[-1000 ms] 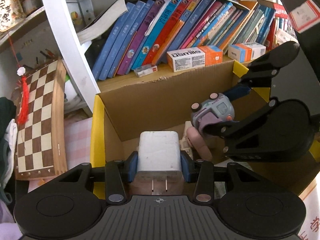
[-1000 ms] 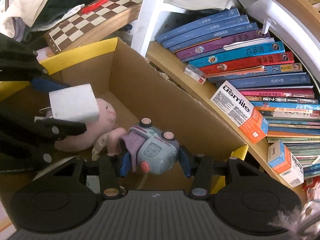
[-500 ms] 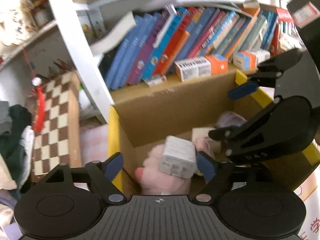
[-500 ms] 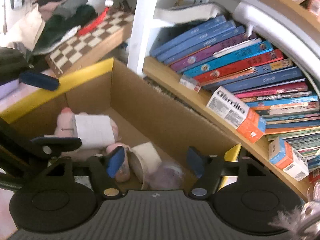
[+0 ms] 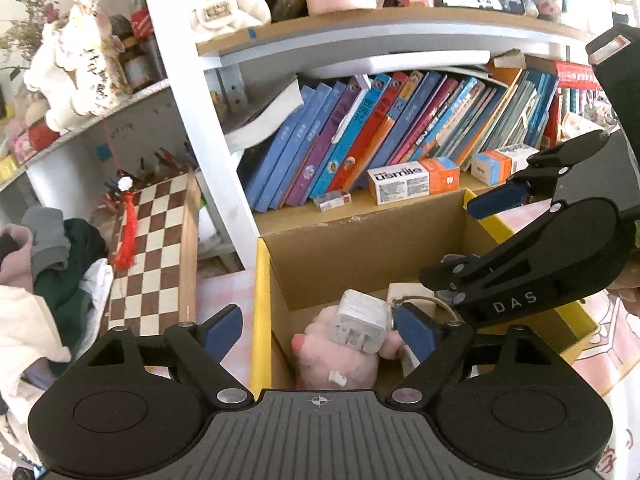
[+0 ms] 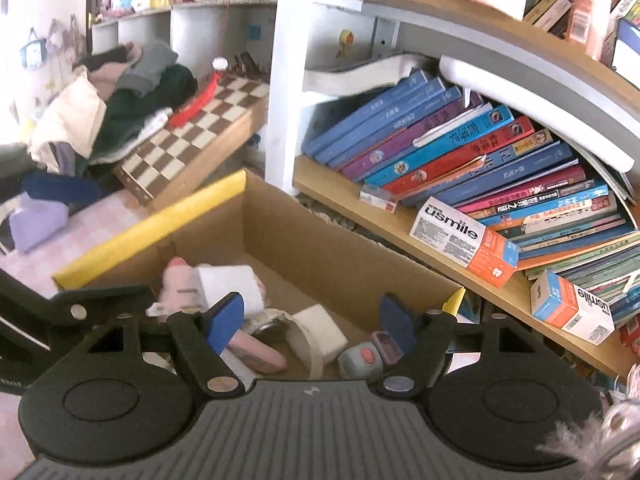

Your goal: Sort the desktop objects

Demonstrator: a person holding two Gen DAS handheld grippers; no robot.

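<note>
Left wrist view: chessboard (image 5: 154, 248) leaning far left, well apart from the work. Left gripper (image 5: 318, 330) released, jaws wide, nothing between them, poised above the near left corner of the cardboard box (image 5: 360, 248). White plug adapter (image 5: 362, 326) resting inside the box on the pink plush toy (image 5: 340, 364), prongs facing the camera, casing clean and blocky. Right gripper (image 5: 460, 240) seen further right over the box, likewise released and empty.

Right wrist view: same adapter (image 6: 228, 284) on the plush (image 6: 178, 284); white cube-shaped item (image 6: 316, 328) mid-floor; grey-blue toy with pink button (image 6: 360, 358) lying near the right wall, partly hidden behind the right pad.

Judged status: several items deposited in the box. Remaining desktop items not visible here; amount left cannot be determined.
</note>
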